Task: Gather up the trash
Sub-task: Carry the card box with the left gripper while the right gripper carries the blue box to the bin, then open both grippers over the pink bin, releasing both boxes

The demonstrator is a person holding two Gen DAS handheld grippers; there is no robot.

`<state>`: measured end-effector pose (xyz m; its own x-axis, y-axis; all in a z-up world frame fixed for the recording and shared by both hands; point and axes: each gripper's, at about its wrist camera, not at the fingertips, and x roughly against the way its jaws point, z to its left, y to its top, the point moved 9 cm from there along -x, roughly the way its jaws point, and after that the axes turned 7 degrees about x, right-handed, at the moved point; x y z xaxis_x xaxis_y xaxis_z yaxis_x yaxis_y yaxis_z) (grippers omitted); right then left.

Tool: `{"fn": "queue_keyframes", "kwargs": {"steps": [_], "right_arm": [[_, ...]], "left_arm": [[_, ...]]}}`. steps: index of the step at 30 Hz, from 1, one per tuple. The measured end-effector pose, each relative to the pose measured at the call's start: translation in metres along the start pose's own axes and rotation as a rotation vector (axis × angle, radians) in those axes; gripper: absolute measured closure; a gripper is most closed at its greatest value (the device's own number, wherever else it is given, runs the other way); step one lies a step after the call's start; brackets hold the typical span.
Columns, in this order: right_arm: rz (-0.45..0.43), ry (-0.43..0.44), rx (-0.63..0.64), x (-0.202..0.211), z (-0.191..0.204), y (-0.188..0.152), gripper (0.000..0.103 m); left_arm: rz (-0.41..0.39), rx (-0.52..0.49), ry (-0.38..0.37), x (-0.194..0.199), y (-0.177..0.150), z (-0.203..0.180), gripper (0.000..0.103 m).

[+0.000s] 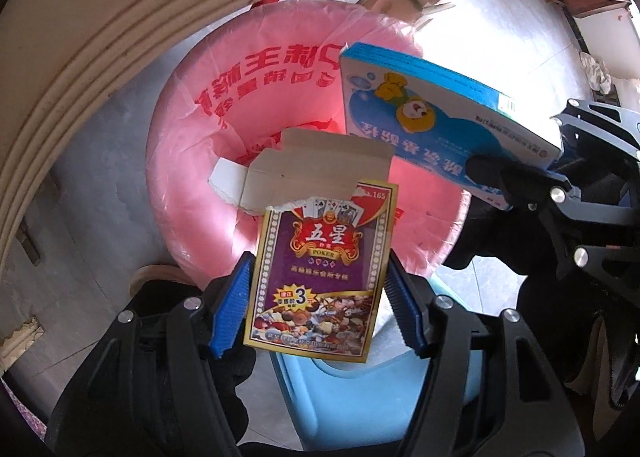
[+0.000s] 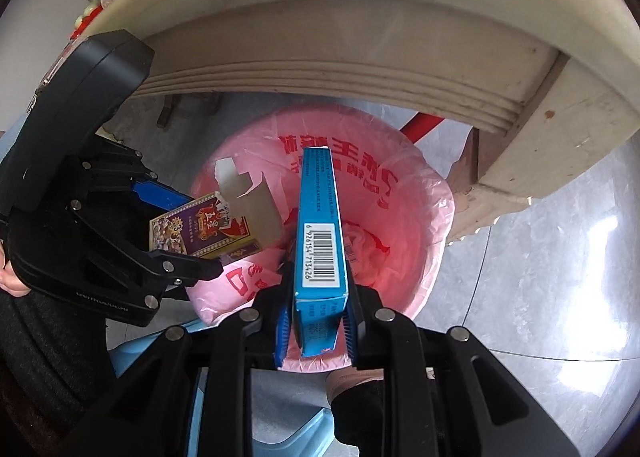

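Note:
My left gripper (image 1: 320, 289) is shut on a purple poker card box (image 1: 320, 269) with a torn open flap, held over the bin (image 1: 188, 161) lined with a pink bag. The card box also shows in the right wrist view (image 2: 208, 229). My right gripper (image 2: 316, 317) is shut on a blue medicine box (image 2: 318, 225), held edge-up above the bin's pink-lined rim (image 2: 432, 193). In the left wrist view the blue box (image 1: 432, 109) hangs over the bin's right side, held by the right gripper (image 1: 520, 181).
A cream wooden table edge (image 2: 360, 41) arches over the bin. A light blue plastic stool (image 1: 360, 397) stands below the grippers. Grey tiled floor (image 2: 540, 257) lies to the right. Crumpled paper lies inside the bin (image 2: 368, 253).

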<state>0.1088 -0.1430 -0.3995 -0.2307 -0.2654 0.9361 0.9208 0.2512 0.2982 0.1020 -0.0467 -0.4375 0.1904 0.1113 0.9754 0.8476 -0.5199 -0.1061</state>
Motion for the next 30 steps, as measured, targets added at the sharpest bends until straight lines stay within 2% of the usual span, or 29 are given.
{"fn": "queue_keyframes", "kwargs": {"steps": [5, 6, 7, 9, 10, 19, 30], "right_arm": [[0.008, 0.016, -0.013, -0.005, -0.004, 0.002, 0.078], [0.008, 0.014, -0.011, -0.006, -0.004, 0.002, 0.073], [0.007, 0.009, -0.010, -0.007, -0.005, 0.003, 0.062], [0.002, 0.007, -0.009, -0.007, -0.004, 0.004, 0.053], [0.004, 0.004, -0.009, -0.008, -0.003, 0.003, 0.051], [0.024, 0.006, -0.032, -0.011, -0.012, -0.004, 0.051], [0.016, 0.005, -0.024, -0.016, -0.009, 0.002, 0.051]], "left_arm": [[0.022, 0.034, 0.015, -0.006, 0.003, 0.009, 0.039], [0.025, 0.045, 0.015, -0.007, 0.003, 0.010, 0.033], [0.022, 0.049, 0.014, -0.007, 0.004, 0.011, 0.030], [0.020, 0.044, 0.017, -0.008, 0.005, 0.011, 0.028], [0.021, 0.042, 0.019, -0.008, 0.006, 0.011, 0.027], [0.027, 0.044, 0.031, -0.010, 0.004, 0.008, 0.025], [0.037, -0.002, 0.053, -0.014, 0.000, 0.001, 0.025]]}}
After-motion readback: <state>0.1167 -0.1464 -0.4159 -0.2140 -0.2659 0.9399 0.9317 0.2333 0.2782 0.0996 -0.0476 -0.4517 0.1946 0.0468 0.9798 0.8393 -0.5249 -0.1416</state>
